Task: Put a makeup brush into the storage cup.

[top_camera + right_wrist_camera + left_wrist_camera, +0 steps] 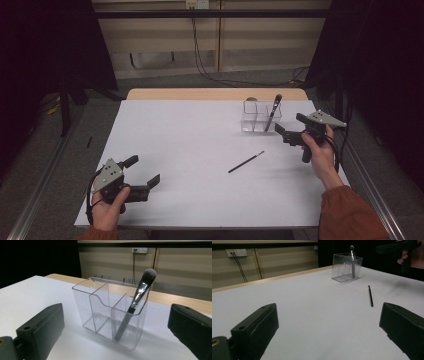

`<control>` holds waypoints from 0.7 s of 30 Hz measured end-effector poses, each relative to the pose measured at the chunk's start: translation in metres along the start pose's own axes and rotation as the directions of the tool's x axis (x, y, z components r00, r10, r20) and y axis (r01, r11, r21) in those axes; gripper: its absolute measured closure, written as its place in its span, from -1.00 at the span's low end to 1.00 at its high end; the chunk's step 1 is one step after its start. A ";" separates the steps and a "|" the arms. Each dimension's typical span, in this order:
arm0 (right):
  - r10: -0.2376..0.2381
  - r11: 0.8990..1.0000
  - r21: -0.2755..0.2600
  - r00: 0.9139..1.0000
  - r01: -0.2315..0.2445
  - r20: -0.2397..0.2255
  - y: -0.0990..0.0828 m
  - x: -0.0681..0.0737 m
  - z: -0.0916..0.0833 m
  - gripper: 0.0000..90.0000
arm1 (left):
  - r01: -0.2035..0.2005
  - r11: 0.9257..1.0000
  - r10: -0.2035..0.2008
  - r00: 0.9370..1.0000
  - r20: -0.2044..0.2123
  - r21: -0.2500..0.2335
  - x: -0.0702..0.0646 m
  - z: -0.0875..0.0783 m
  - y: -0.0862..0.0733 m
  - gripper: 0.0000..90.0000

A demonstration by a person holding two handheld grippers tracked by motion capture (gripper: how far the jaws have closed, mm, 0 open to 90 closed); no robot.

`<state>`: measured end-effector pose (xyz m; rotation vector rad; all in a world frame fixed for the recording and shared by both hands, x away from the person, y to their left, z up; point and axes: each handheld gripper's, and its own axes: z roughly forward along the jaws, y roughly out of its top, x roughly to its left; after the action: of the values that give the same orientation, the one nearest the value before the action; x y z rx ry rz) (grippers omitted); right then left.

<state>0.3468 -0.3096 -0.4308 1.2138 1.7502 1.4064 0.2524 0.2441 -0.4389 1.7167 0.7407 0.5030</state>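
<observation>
A clear divided organizer (pixel 254 116) (pixel 342 270) (pixel 100 307) stands at the far right of the white table (pixel 190 135). A makeup brush (pixel 273 112) (pixel 352 260) (pixel 137 301) leans upright in its right compartment. A thin black pencil (pixel 246 162) (pixel 370 295) lies flat on the table nearer the middle. My right gripper (pixel 289 123) (pixel 116 327) is open, empty, held just right of the organizer and pointed at it. My left gripper (pixel 144 170) (pixel 328 327) hovers open and empty at the near left corner.
The table's wooden far edge (pixel 215 93) shows beyond the white sheet. Cables (pixel 210 75) run down the back wall to the floor. Dark curtains flank both sides. The right gripper (pixel 387 248) appears at the top right of the left gripper view.
</observation>
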 end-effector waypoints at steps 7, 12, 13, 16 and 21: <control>-0.018 1.000 0.000 1.000 0.018 -0.005 -0.004 0.008 -0.015 -1.00 | 0.001 1.000 -0.001 1.000 0.001 -0.001 0.000 0.000 0.000 -0.95; -0.013 1.000 -0.005 1.000 0.013 -0.002 -0.006 0.009 -0.024 -1.00 | -0.003 1.000 0.003 1.000 0.000 -0.002 0.000 0.000 0.000 -0.95; -0.009 1.000 -0.005 1.000 0.009 -0.005 -0.007 0.009 -0.026 -1.00 | -0.002 1.000 0.002 1.000 0.000 -0.002 0.000 0.000 0.000 -0.95; -0.006 1.000 -0.015 1.000 0.006 -0.002 -0.008 0.009 -0.030 -1.00 | -0.002 1.000 0.002 1.000 -0.002 -0.003 0.000 -0.001 0.000 -0.95; -0.010 1.000 -0.005 1.000 0.010 -0.003 -0.012 0.015 -0.037 -1.00 | -0.002 1.000 0.002 1.000 -0.003 -0.006 0.000 -0.001 0.000 -0.95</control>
<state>0.3047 -0.3124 -0.4309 1.2002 1.7513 1.4063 0.2518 0.2447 -0.4383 1.7121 0.7390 0.5092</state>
